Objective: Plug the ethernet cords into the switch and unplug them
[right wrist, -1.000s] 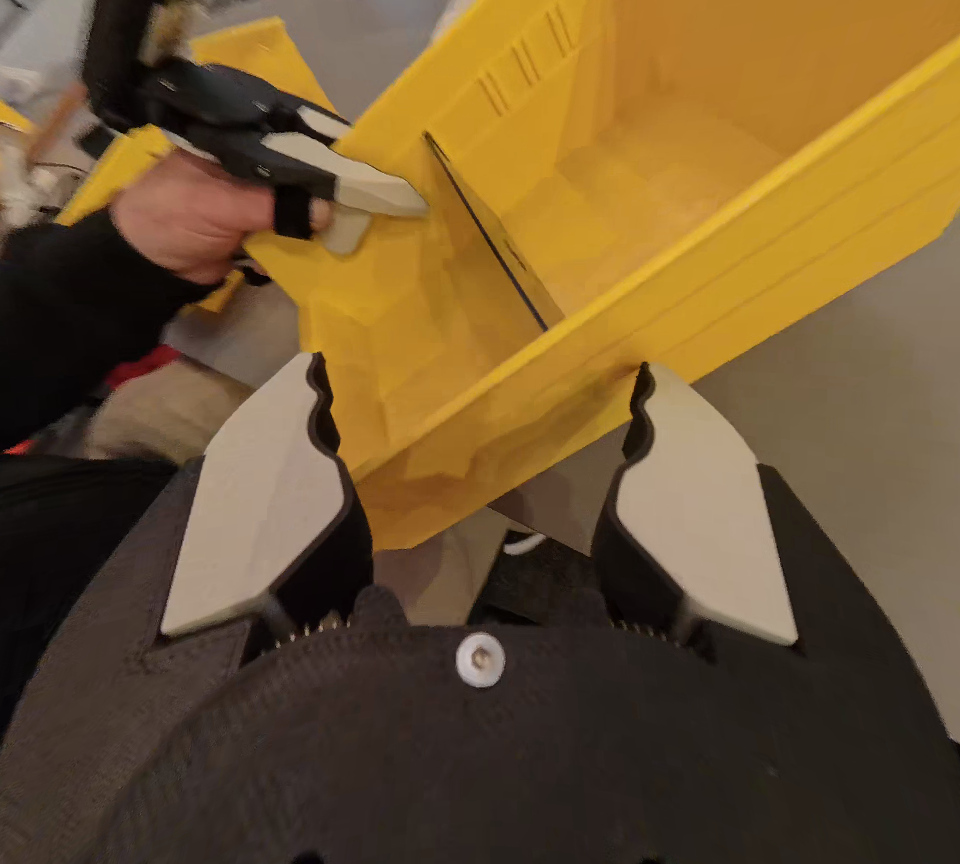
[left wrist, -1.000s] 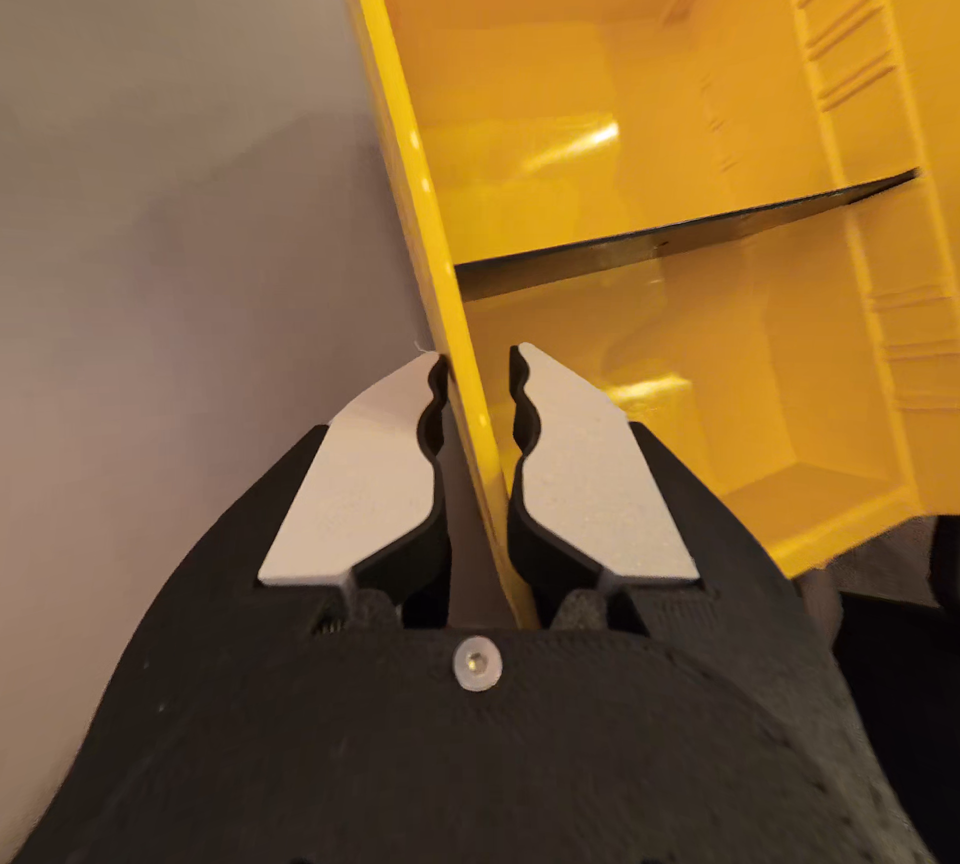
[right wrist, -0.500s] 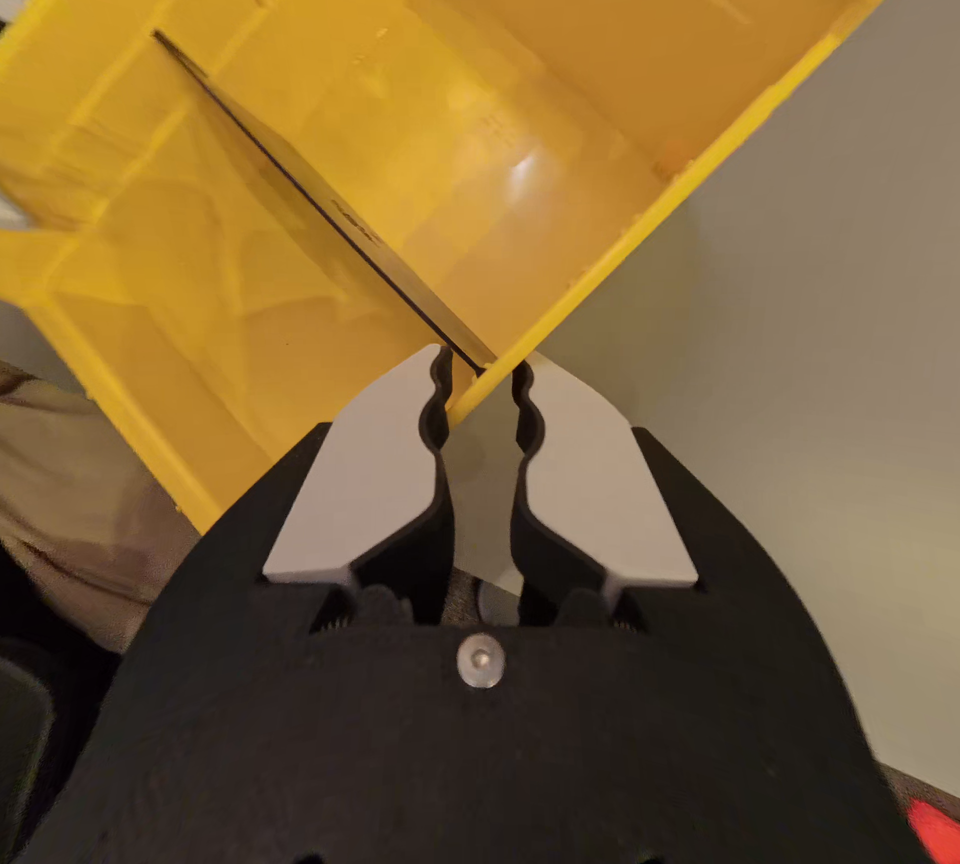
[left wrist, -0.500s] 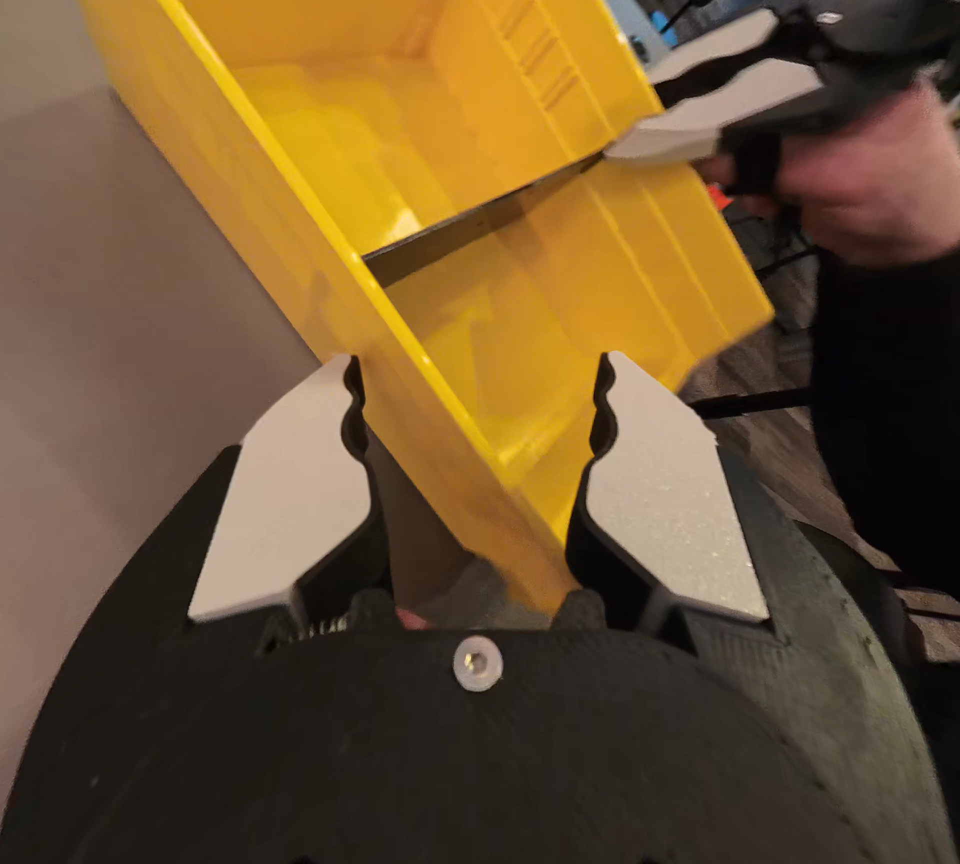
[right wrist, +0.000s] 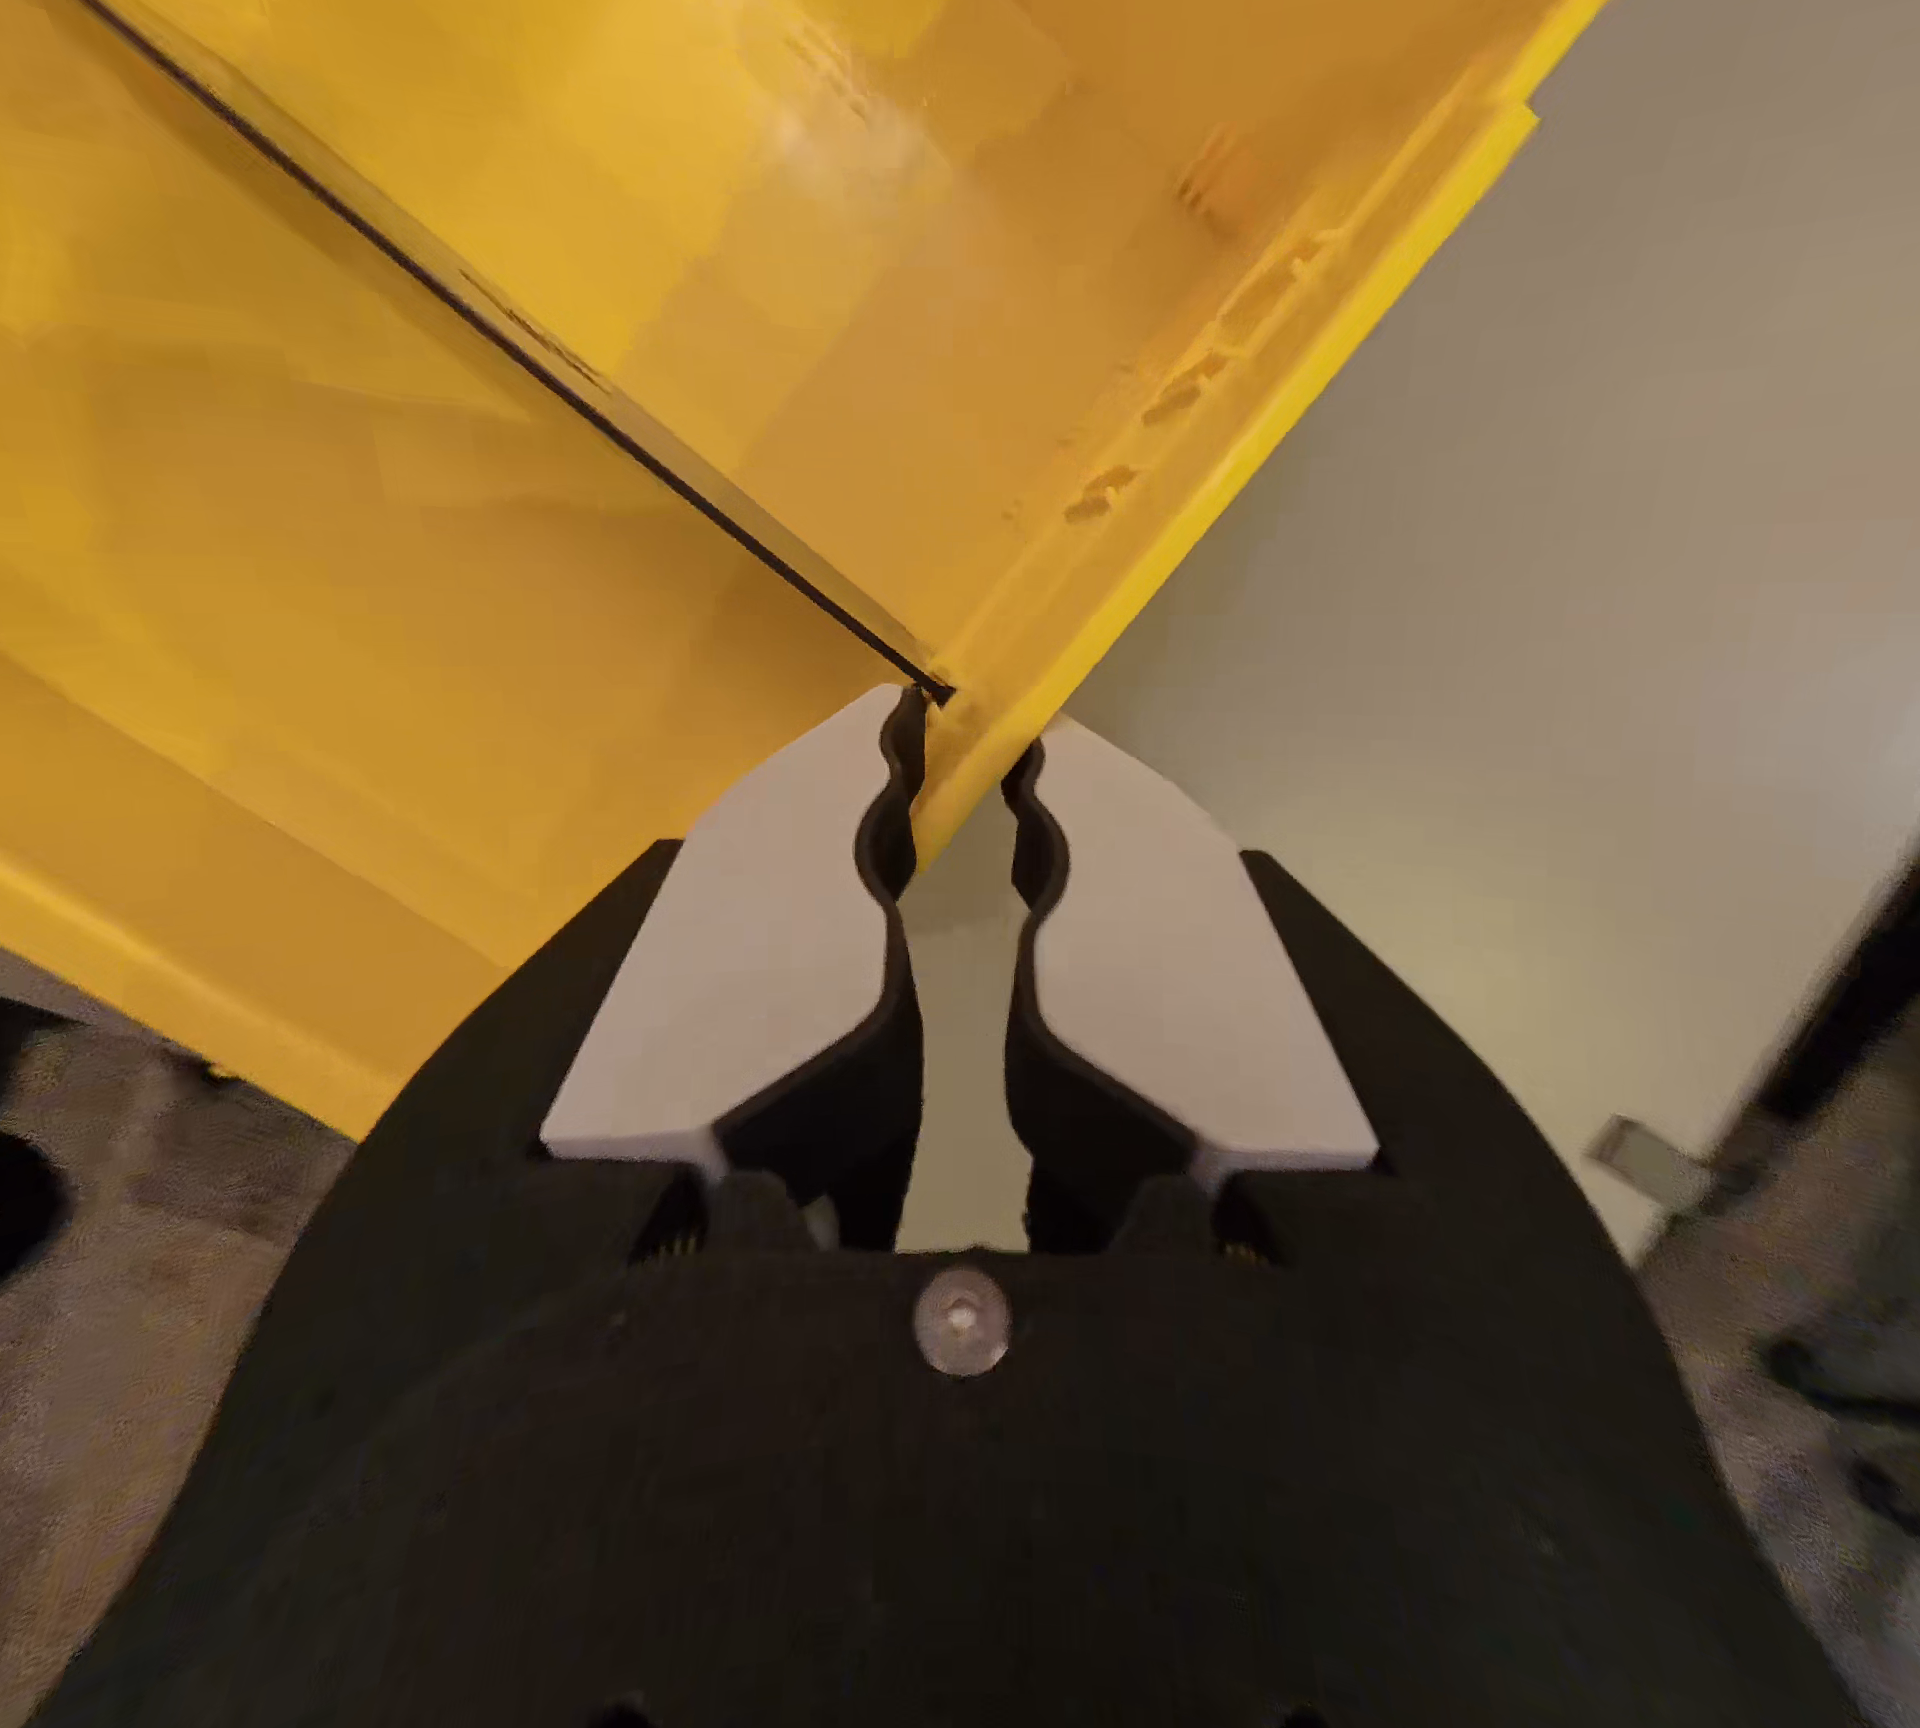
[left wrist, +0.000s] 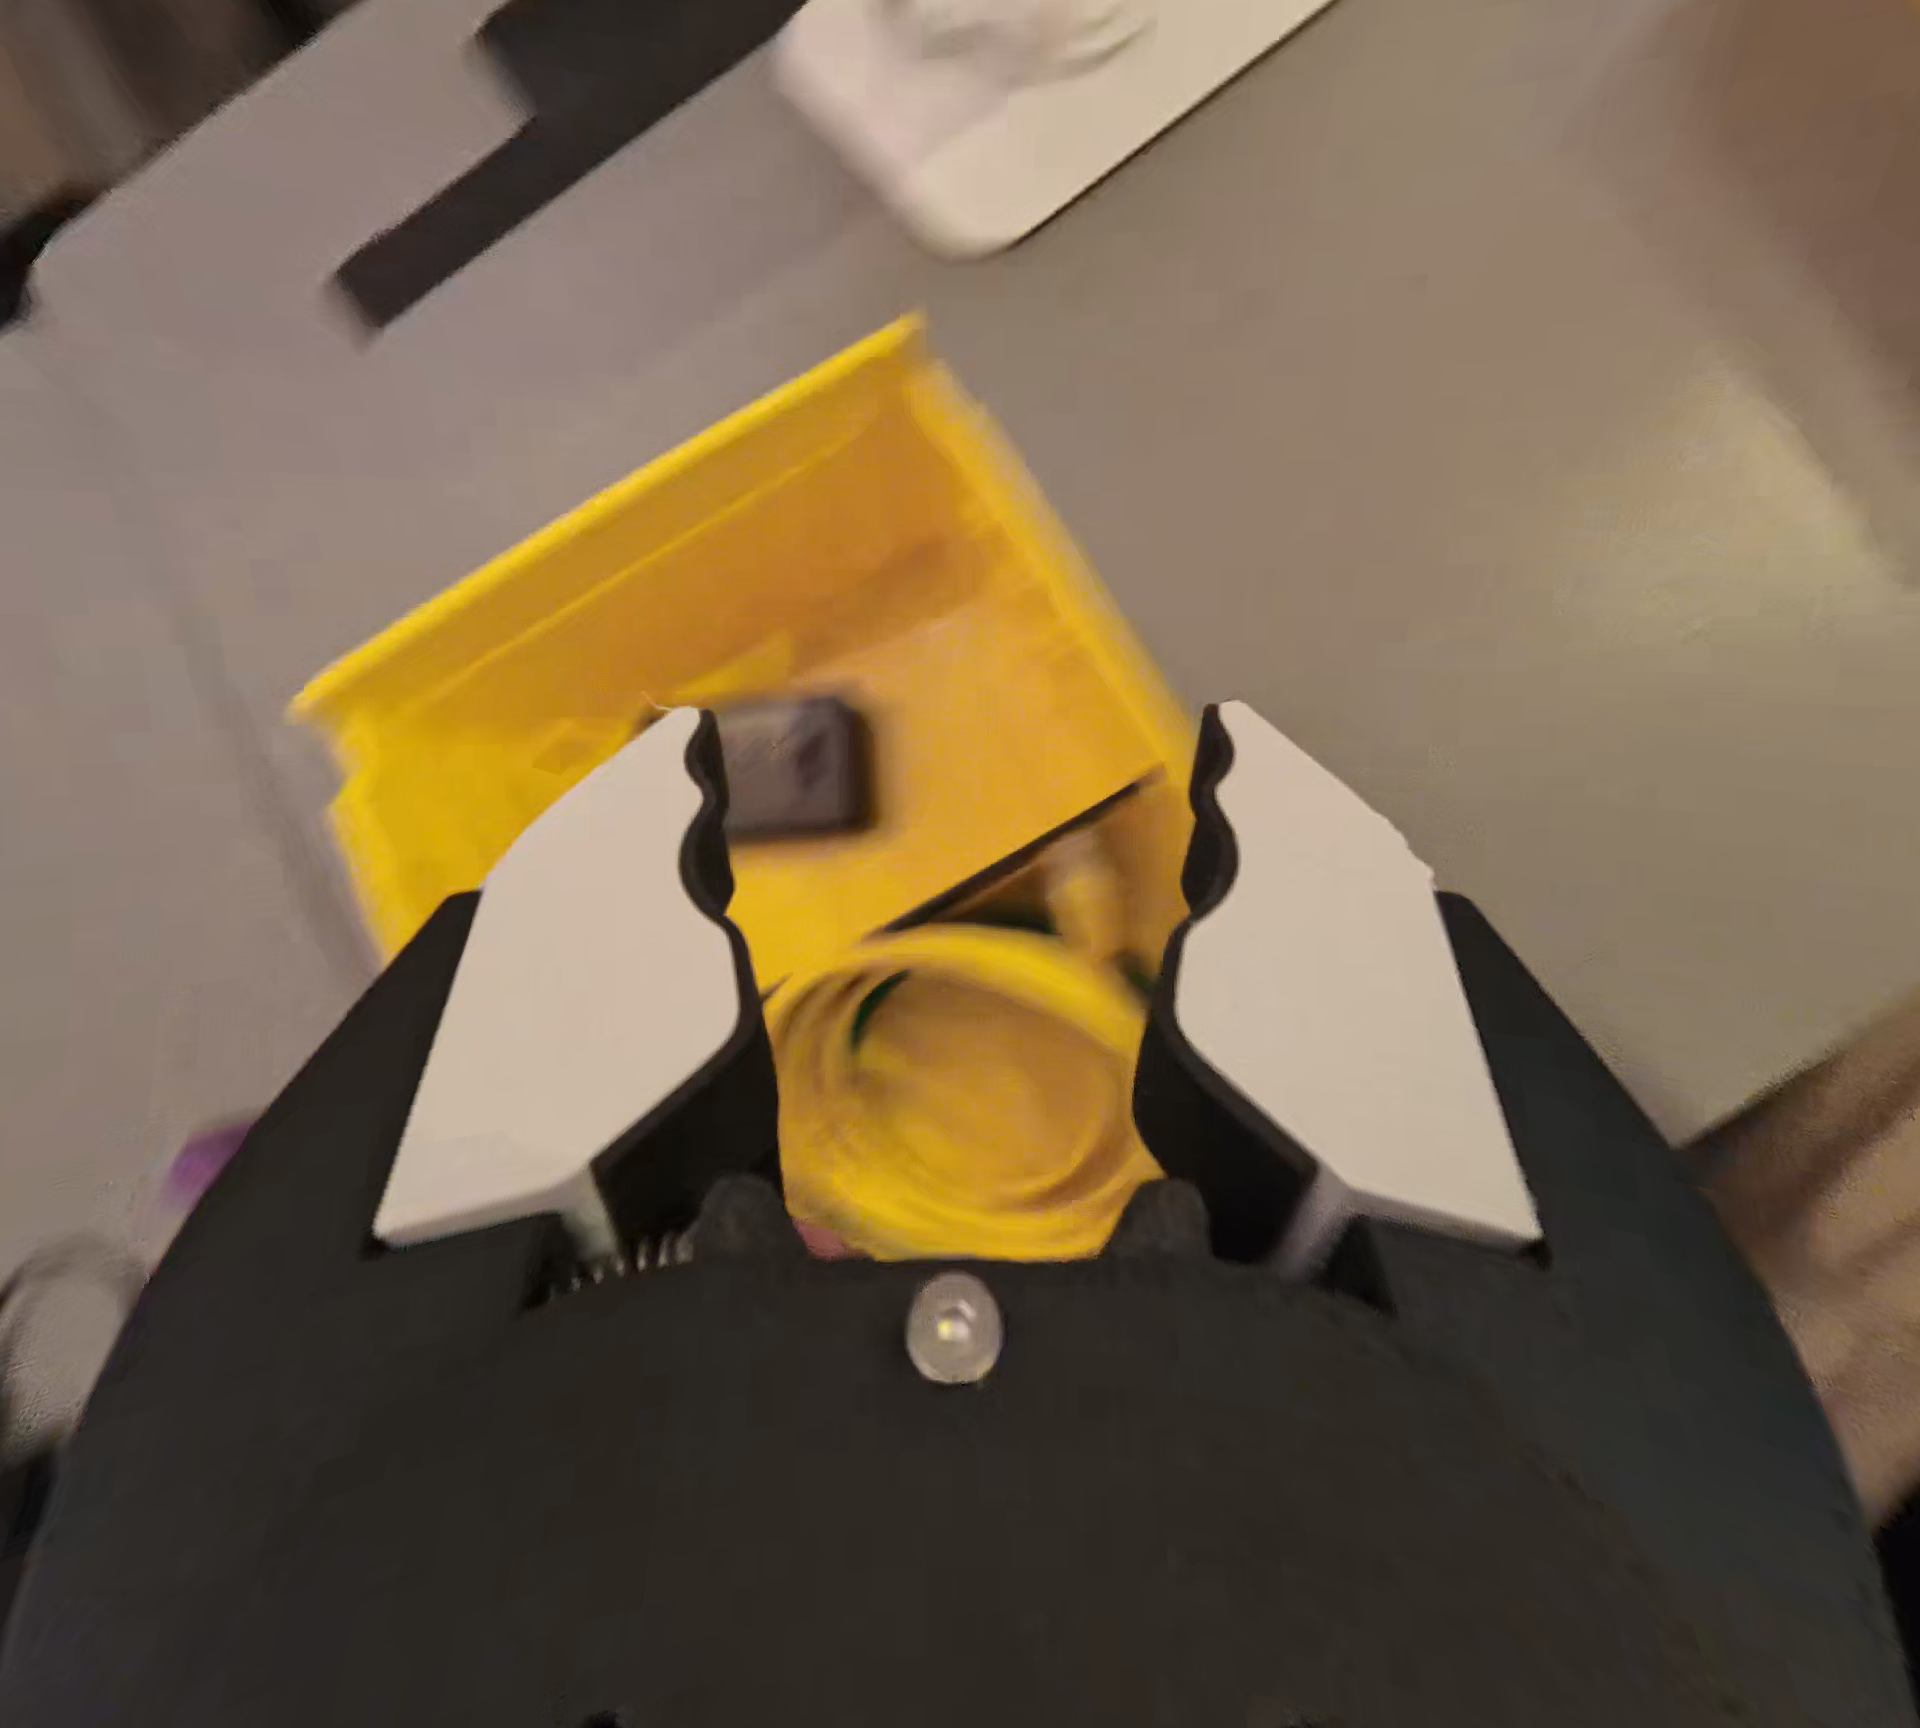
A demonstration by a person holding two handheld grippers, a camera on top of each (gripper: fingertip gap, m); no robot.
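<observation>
In the left wrist view a small black switch (left wrist: 792,779) lies in the far compartment of a yellow bin (left wrist: 623,515). A coiled yellow ethernet cord (left wrist: 956,1076) lies in the near compartment, behind a black divider (left wrist: 1018,857). My left gripper (left wrist: 951,722) is open and empty, held above this bin; the view is blurred. In the right wrist view my right gripper (right wrist: 966,733) is shut on the side wall of an empty yellow bin (right wrist: 1351,348), right where its black divider (right wrist: 468,307) meets the wall.
The bins are on a grey table (left wrist: 1455,535). A white pad (left wrist: 1081,16) and a black strip (left wrist: 623,78) lie at the far side. The table's edge runs at the lower right, with carpet (right wrist: 156,1159) below.
My left gripper let go of the empty bin's wall, opened and swung over a bin holding the switch and cord. My right gripper closed on the empty bin's other wall.
</observation>
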